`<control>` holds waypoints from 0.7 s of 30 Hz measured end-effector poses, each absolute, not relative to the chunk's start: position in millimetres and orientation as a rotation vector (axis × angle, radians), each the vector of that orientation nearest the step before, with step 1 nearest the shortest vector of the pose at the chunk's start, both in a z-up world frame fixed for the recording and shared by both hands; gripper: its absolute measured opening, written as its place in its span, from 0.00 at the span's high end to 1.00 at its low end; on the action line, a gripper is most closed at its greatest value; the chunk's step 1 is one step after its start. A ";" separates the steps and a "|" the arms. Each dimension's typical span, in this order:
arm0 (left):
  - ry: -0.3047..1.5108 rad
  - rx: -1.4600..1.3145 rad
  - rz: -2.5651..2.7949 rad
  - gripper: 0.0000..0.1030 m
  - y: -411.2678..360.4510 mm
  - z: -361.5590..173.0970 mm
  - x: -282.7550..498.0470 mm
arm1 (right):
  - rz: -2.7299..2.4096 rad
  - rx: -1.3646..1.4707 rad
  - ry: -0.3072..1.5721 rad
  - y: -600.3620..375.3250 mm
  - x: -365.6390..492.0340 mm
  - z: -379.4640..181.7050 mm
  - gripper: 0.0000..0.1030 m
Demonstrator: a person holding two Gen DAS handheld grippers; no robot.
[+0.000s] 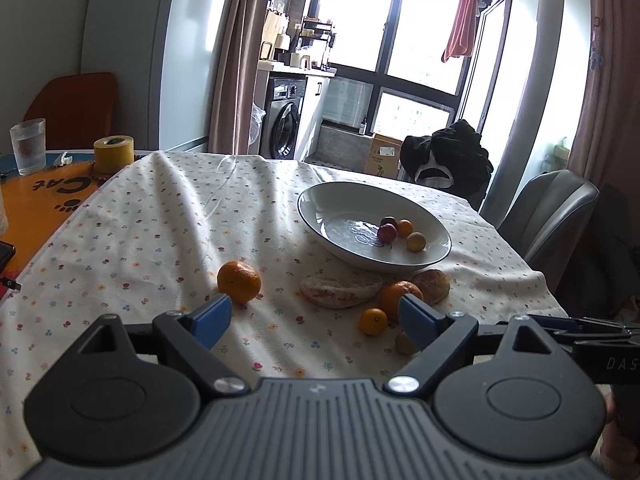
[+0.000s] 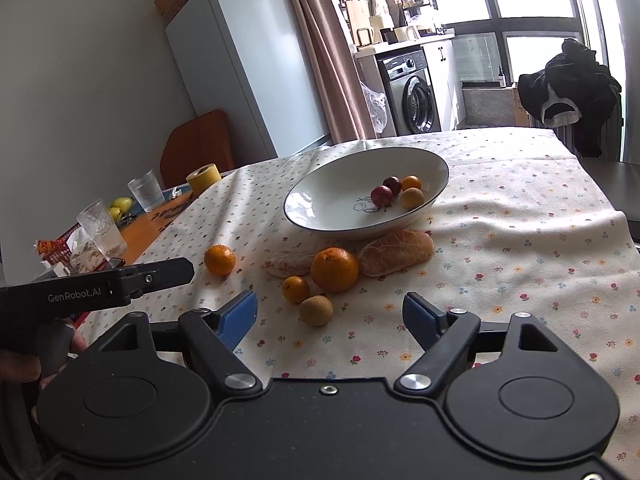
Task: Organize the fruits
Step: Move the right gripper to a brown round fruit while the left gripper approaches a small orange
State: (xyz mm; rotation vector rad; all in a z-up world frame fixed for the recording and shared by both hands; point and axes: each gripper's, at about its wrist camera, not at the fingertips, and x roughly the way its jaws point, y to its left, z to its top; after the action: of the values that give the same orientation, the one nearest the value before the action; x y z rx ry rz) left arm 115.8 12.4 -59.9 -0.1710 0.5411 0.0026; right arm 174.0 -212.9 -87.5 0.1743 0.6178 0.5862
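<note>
"GenRobot.AI" on the left tool's (image 2: 160, 276) black body, upside-down "Cat" on the orange mat (image 1: 44, 196)

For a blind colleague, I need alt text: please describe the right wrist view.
An open claw hovers over a flowered tablecloth, facing loose fruit: a big orange, a lone orange and a brown fruit. Behind them a white bowl holds four small fruits.

We see a white bowl (image 2: 320, 184) with a dark rim, orange mandarins (image 2: 335, 269), and a cream tablecloth (image 2: 520, 248) with small flowers.
</note>
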 end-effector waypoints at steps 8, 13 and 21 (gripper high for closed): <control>0.564 -0.172 -0.036 0.27 6.4 -68.9 126.0 | 0.599 0.165 0.651 -204.4 182.6 -93.9 0.39; 0.586 -0.180 -0.046 0.33 9.2 -77.1 134.8 | 0.607 0.164 0.677 -197.8 190.7 -99.5 0.43; 0.625 -0.195 -0.081 0.44 9.1 -89.9 149.2 | 0.628 0.154 0.724 -181.6 203.8 -113.1 0.51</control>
State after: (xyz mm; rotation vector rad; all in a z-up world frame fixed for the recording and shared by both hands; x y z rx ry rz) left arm 149.2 9.1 -89.8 -0.1952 0.6246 -0.0807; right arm 203.8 -181.6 -113.1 0.1540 0.7240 0.6283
